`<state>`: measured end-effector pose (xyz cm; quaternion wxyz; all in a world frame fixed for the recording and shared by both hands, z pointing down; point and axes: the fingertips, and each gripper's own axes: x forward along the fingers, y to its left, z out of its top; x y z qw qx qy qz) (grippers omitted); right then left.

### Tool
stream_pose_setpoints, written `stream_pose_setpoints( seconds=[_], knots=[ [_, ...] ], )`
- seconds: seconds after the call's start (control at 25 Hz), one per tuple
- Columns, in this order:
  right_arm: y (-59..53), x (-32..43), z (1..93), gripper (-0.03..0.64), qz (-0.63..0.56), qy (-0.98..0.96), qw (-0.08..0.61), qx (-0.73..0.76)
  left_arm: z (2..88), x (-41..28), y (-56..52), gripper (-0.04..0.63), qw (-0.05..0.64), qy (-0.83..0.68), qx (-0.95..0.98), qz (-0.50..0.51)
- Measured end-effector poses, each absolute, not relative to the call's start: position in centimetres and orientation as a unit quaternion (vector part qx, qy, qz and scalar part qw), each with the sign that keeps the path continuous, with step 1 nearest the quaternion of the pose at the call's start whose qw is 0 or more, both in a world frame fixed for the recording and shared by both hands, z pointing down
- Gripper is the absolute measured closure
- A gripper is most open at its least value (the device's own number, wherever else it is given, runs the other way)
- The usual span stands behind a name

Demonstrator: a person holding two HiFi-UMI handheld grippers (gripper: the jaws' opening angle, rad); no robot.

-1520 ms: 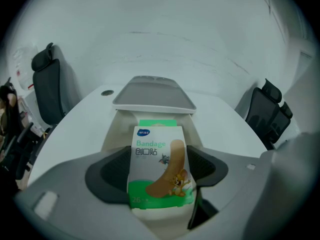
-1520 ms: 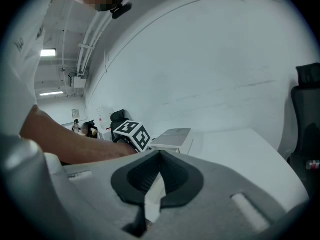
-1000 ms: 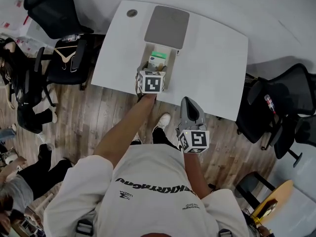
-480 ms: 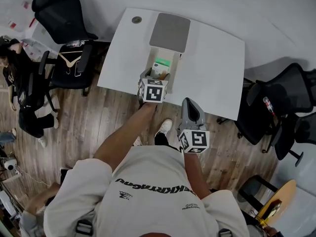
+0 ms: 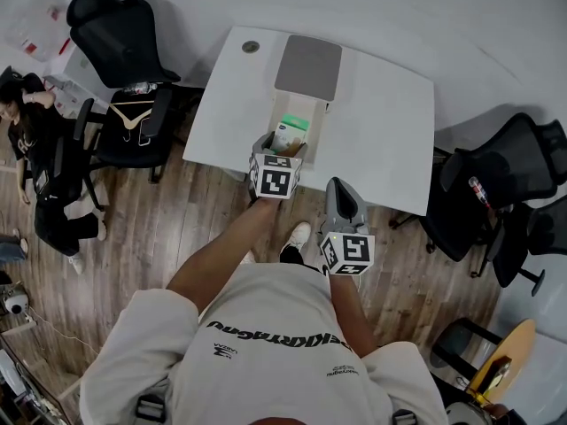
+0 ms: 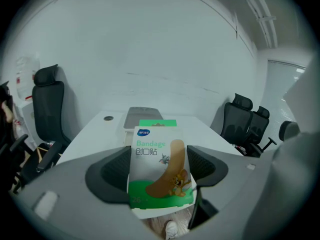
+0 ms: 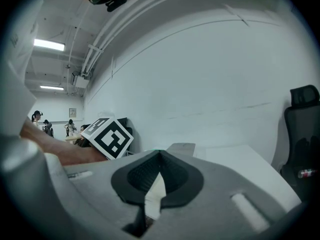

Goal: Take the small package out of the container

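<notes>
A small white-and-green bandage package (image 6: 159, 169) stands upright between the jaws of my left gripper (image 6: 160, 170), which is shut on it. In the head view the left gripper (image 5: 282, 146) hovers over the near end of the open white container (image 5: 312, 129) on the white table (image 5: 390, 131). Behind the held package, a second green package (image 6: 157, 122) stays in the container. The container's grey lid (image 5: 307, 67) lies just beyond it. My right gripper (image 5: 340, 186) hangs off the table's near edge, shut and empty, its jaws (image 7: 159, 170) meeting.
Black office chairs stand at the left (image 5: 115, 42) and right (image 5: 496, 175) of the table. A clothes hanger (image 5: 133, 113) lies on the left chair's seat. A person (image 5: 35, 149) sits at the far left. A small round cap (image 5: 251, 47) marks the table's far corner.
The left gripper has drawn back toward the near end of the container and risen a little, with the package in it. The right gripper has stayed put.
</notes>
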<state>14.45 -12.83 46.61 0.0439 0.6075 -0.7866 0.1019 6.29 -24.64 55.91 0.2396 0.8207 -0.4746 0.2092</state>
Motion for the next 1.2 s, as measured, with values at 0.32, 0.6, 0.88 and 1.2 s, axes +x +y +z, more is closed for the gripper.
stream_pose_setpoints(
  seconds=[0.32,0.6,0.88,1.2],
  knots=[
    [-12.3,13.1,45.9,0.617,0.091,-0.782,0.043,0.615,53.7,4.3,-23.2,0.232,0.216,-0.470,0.836,0.181],
    [-12.0,13.0,45.2,0.617,0.086,-0.779,0.039,0.620,51.8,3.5,-21.8,0.232,0.195,-0.467,0.848,0.158],
    [-11.8,12.8,44.6,0.617,0.079,-0.777,0.034,0.623,50.0,3.2,-20.5,0.232,0.185,-0.463,0.857,0.127],
    [-11.5,12.9,44.3,0.617,0.074,-0.774,0.031,0.628,48.1,2.8,-19.4,0.232,0.178,-0.461,0.863,0.103]
  ],
)
